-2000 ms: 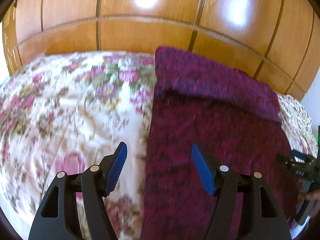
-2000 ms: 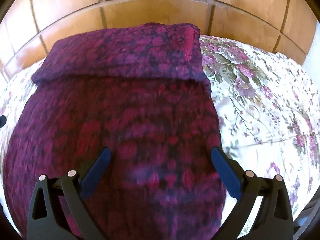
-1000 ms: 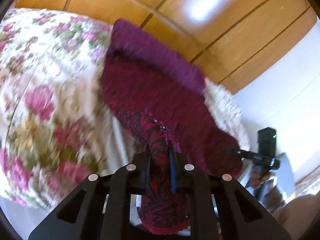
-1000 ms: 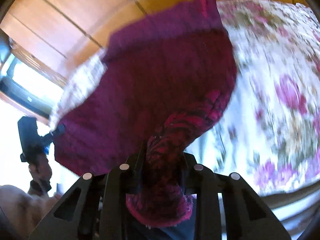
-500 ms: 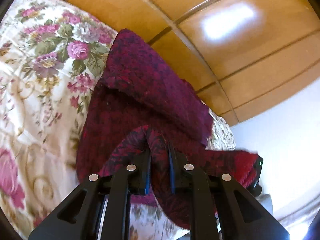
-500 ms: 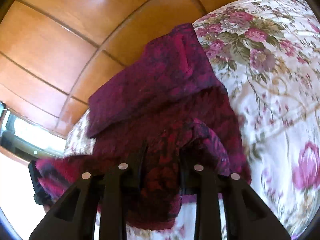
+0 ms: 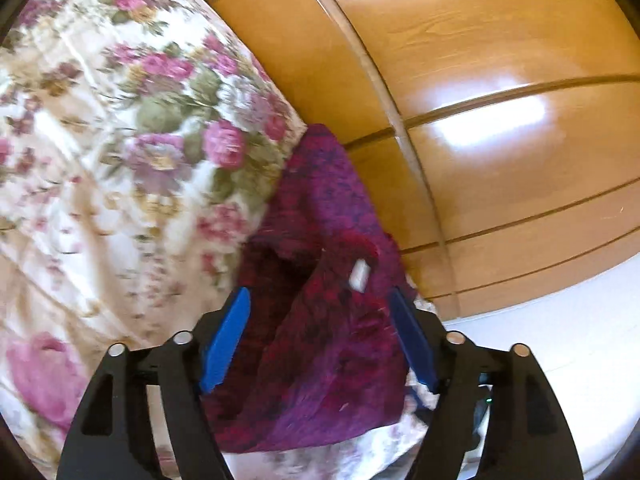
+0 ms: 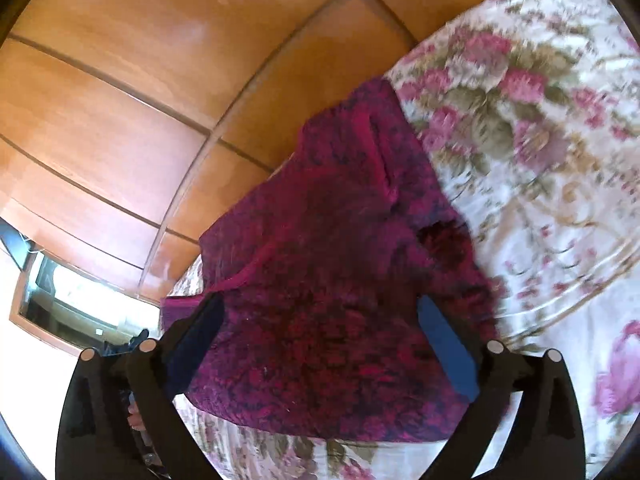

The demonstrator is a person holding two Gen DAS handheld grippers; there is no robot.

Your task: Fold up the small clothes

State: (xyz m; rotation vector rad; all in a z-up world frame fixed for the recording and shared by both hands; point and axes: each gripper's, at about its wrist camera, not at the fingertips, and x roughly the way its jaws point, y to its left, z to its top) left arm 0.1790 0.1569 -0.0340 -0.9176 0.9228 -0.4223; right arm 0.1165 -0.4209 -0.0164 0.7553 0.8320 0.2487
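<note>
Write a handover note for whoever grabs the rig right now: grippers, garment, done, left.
Left gripper: open, holding nothing, fingers either side of the garment's near part.
Right gripper: open, holding nothing, also above the garment.
Purple knit garment: lies on the floral bedspread near the wooden panelling, doubled over in layers, with a small white tag showing on the top layer.
Done: near edge folded over onto the rest and let go.
Left: the bundle looks lumpy and uneven, so probably flatten it and check whether another fold is needed. The pictures are blurred, so edge alignment is hard to judge.
</note>
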